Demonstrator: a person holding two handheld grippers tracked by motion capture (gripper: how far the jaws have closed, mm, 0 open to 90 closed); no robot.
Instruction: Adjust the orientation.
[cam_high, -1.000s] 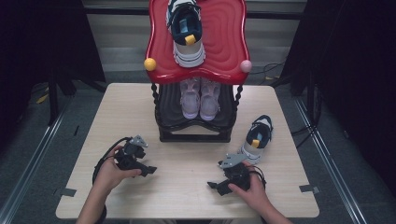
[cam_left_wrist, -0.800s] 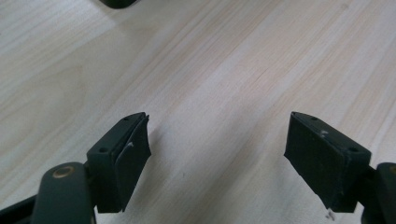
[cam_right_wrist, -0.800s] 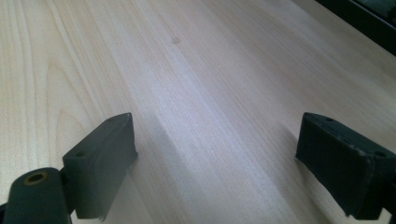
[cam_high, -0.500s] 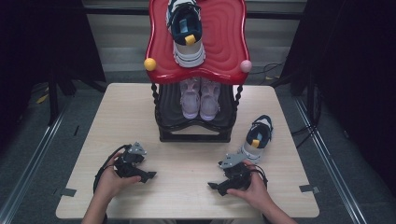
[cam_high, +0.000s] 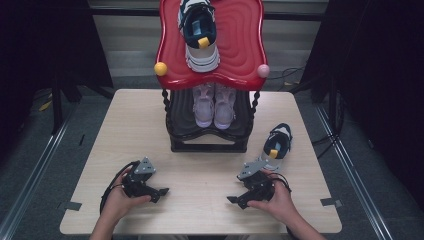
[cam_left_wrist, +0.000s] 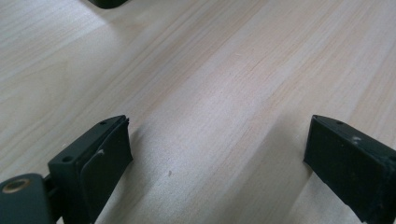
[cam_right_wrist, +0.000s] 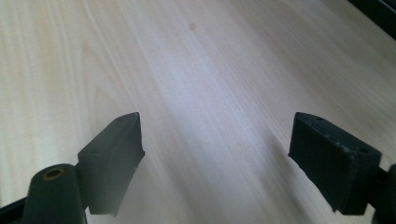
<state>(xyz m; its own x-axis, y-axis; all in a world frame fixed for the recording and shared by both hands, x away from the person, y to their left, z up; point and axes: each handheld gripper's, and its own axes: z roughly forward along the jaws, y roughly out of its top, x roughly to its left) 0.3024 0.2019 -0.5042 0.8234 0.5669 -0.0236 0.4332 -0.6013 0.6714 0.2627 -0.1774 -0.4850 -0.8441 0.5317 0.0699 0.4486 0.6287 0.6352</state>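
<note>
A navy-and-white sneaker (cam_high: 199, 32) with a yellow tag lies on the red wavy top shelf (cam_high: 240, 45) of a rack. A pale pink pair of shoes (cam_high: 214, 104) stands on the black lower shelf (cam_high: 175, 120). A second navy-and-white sneaker (cam_high: 277, 144) rests on the table right of the rack, just beyond my right gripper (cam_high: 234, 200). That gripper is open, and its jaws have just been closing a little over bare wood (cam_right_wrist: 217, 121). My left gripper (cam_high: 161, 191) lies low at the front left. It is open, its jaws have just been widening, and nothing is between them (cam_left_wrist: 217, 126).
The light wooden table (cam_high: 130, 130) has bare wood between both grippers and the rack. The rack's black base (cam_left_wrist: 107, 2) shows at the top of the left gripper view. Dark floor and metal rails (cam_high: 45, 150) flank the table.
My left hand has drawn back toward the front edge and sunk to the tabletop. The right hand has barely shifted. The shoes have not moved.
</note>
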